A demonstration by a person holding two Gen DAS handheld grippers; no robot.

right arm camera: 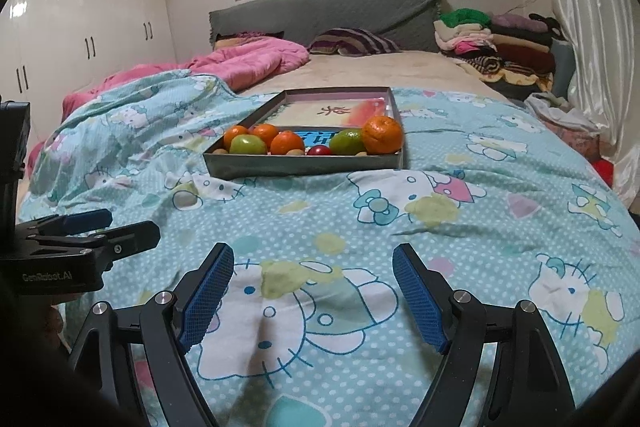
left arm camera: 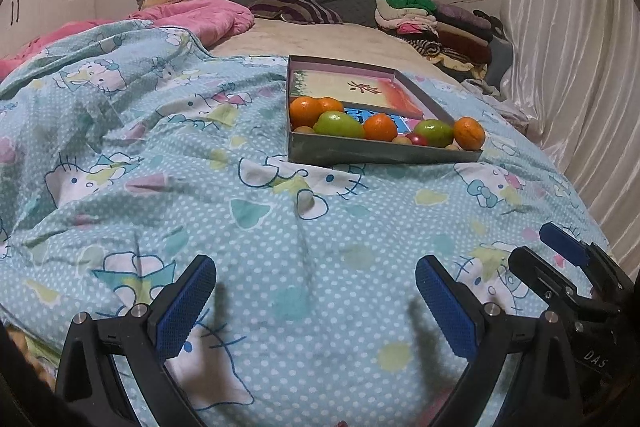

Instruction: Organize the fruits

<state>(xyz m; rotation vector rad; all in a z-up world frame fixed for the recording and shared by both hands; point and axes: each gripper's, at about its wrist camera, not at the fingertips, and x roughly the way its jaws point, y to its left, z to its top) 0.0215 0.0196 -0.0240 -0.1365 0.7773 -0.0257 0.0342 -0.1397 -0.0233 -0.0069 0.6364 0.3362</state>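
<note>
Nearest, the left gripper [left arm camera: 314, 279] and the right gripper [right arm camera: 313, 269] hover side by side over the blue cartoon-print quilt [right arm camera: 460, 227], both spread wide with nothing between their pads. Farther up the bed, the shallow grey tray [right arm camera: 304, 165] rests on the quilt, its oranges [right arm camera: 382, 134] and green fruits [right arm camera: 247, 145] crowded along its near wall.

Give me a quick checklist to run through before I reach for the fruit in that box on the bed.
1. Left gripper open, nothing between its pads: ok.
2. Right gripper open and empty: ok.
3. Box resting flat on the blanket: ok.
4. Fruit bunched at the box's near wall, oranges and green fruit touching: ok to reach, tight for the pads.
5. Path across the blanket free of objects: ok.
6. Somewhere to sort the fruit into: cannot tell.
</note>
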